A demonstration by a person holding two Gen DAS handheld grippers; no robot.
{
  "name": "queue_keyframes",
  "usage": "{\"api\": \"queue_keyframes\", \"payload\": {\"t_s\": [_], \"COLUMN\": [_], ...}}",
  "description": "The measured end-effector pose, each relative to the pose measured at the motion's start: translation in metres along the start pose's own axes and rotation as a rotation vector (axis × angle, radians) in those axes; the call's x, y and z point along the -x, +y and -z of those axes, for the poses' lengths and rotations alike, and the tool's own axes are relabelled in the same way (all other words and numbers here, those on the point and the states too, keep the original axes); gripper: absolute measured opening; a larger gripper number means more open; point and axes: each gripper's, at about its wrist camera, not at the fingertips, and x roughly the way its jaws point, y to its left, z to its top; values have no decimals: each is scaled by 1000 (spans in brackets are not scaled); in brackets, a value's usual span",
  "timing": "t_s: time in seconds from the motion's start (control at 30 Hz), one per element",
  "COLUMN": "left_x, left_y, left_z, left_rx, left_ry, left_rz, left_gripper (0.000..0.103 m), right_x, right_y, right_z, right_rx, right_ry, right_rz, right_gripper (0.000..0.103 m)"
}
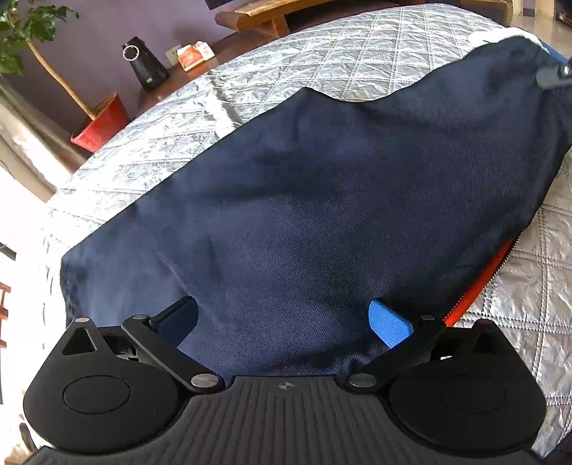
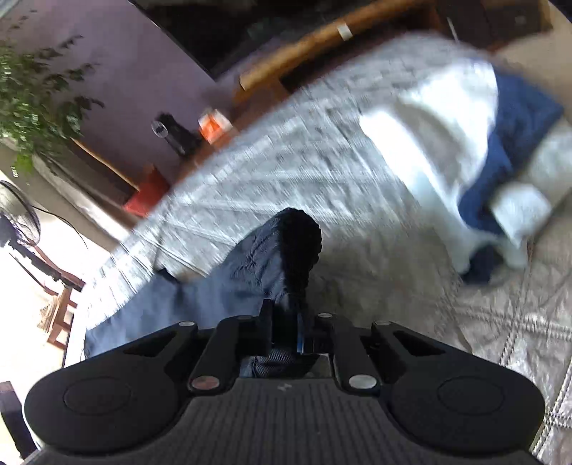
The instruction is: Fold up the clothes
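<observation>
A dark navy garment point(image 1: 321, 200) with an orange zipper lining point(image 1: 479, 286) lies spread on the quilted grey bedcover point(image 1: 286, 60). My left gripper point(image 1: 286, 318) hovers over its near end, jaws wide apart, blue pads point(image 1: 389, 323) to either side of the cloth without pinching it. In the blurred right wrist view, my right gripper point(image 2: 286, 329) is shut on a bunched fold of the navy garment point(image 2: 271, 257), which rises in a ridge between the fingers. The right gripper's tip point(image 1: 556, 75) shows at the far right edge of the left wrist view.
A white and blue pile of clothes point(image 2: 475, 153) lies on the bedcover point(image 2: 286, 164) at the far right. Beyond the bed stand a red plant pot point(image 1: 102, 123), a black speaker point(image 1: 144, 64), a wooden bench point(image 1: 257, 18) and a fan point(image 2: 18, 214).
</observation>
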Motion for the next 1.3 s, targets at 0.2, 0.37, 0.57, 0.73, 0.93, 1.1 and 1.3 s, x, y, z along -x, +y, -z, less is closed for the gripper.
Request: {"api": "queue_keyframes", "payload": {"t_s": [0.2,0.37,0.57,0.73,0.93,1.1,1.3], "left_x": [7,14,24,32,39,40,36], "left_y": [28,63,115,146,156,150,147], "left_z": [-6,-8,-6,0,3,5,5], "left_rx": [112,235,405,519,526,501,501], "left_ry": [-17,-27,-44,-53,-67,-68,-59], "left_rz": [-7,-29,-53,-60,-57,-52,-68], "left_gripper": [102,102,102,102,102,102,102], "right_x": [19,14,-16,-51,-93,-110,-143], "right_y": [50,106,171,209,215,217,249], "right_z": [2,13,40,83,145,154,151], "right_rx": [173,438,728,857,975,910,906], "right_ry": [-66,-75,-39,49,155,104,163], "right_rz": [-5,25,9,-56,-13,17,-3], "right_gripper": [10,9,5,5,5,5,13]}}
